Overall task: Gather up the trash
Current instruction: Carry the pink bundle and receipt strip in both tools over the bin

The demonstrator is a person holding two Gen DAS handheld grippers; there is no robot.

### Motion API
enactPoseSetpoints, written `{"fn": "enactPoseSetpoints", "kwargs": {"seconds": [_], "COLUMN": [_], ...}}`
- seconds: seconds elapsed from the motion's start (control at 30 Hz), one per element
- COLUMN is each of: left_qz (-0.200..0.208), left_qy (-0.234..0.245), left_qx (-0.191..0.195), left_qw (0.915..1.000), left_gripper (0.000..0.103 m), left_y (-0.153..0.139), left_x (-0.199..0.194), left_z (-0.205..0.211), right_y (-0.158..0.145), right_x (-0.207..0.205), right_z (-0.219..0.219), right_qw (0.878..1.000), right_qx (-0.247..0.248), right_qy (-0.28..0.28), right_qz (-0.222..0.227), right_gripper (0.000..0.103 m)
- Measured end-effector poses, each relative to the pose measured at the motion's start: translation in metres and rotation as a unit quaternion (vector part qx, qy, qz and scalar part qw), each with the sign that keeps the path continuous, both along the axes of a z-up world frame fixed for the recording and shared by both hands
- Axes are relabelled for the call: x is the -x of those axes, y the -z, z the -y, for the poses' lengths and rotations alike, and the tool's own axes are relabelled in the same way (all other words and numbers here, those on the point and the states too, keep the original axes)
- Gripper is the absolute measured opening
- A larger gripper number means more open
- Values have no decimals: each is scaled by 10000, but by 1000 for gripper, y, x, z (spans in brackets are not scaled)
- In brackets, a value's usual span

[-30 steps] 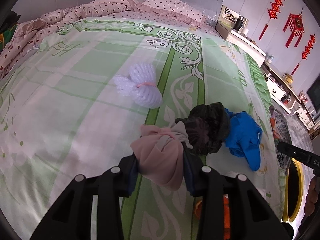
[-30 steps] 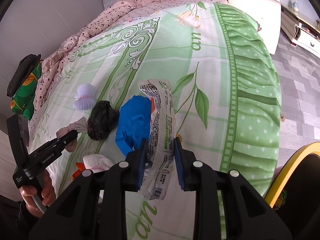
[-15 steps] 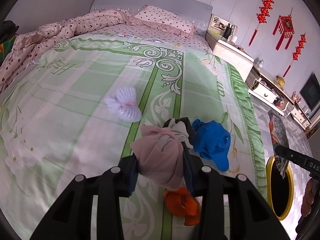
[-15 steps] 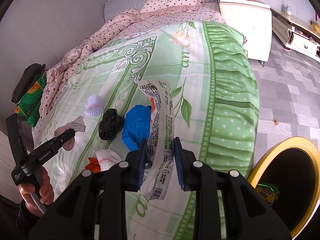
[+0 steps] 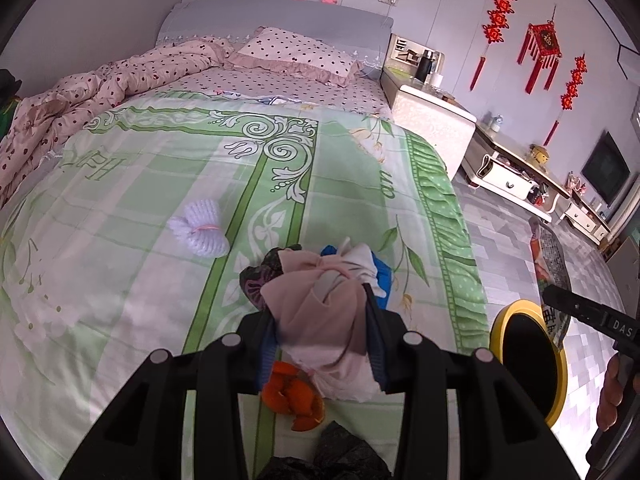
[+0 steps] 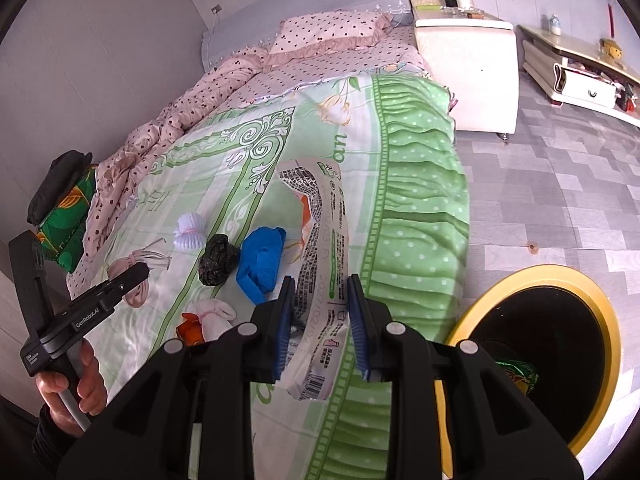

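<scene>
Left wrist view recorded the left gripper (image 5: 322,328) with its fingers clamped on a pink tied bundle (image 5: 320,304), held above the bed (image 5: 160,200) near its foot. Right wrist view recorded the right gripper (image 6: 320,324) with its fingers clamped on a long printed wrapper (image 6: 320,248), held beyond the bed's green frilled edge. Bin (image 6: 560,328): yellow-rimmed, black inside, on the floor just beside the bed's foot; a green packet (image 6: 516,372) lay inside it. Lying on the bed near its foot: white knitted bundle (image 5: 202,228); black crumpled bag (image 6: 217,260); blue glove or bag (image 6: 260,260); orange scrap (image 5: 292,396) touching a white tied bundle (image 6: 212,314). Neither held item hung over the bin; both apparently awaited carrying there. Risks, as judged: the wrapper was long and limp, gripped near its lower end, so it could flop, catch the bin rim or drape outside on release. The pink bundle bulged past the fingers, and soft cloth could slip if the hold loosened during the swing off the bed. Released too early, either would land on the floor or the bed's frill.
</scene>
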State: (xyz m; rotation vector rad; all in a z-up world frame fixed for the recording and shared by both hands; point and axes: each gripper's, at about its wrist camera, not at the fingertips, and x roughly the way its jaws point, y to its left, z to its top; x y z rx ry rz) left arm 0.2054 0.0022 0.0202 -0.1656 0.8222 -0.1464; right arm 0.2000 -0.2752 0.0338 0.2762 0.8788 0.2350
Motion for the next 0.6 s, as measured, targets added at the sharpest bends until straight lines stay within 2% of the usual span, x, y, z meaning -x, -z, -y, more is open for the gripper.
{"fn": "enactPoseSetpoints", "kwargs": {"seconds": [0.6], "left_qz": [154], "left_qy": [753], "left_qx": [-3], "left_qw": [9970], "left_gripper": [36], "left_y": [-24], "left_x": [20], "left_z": [95], "right_y": [-17], "right_x": [48], "right_z": [79], "right_qw": [9981], "right_qx": [-164], "right_qy": [559], "right_qz": [198], "right_gripper": [25]}}
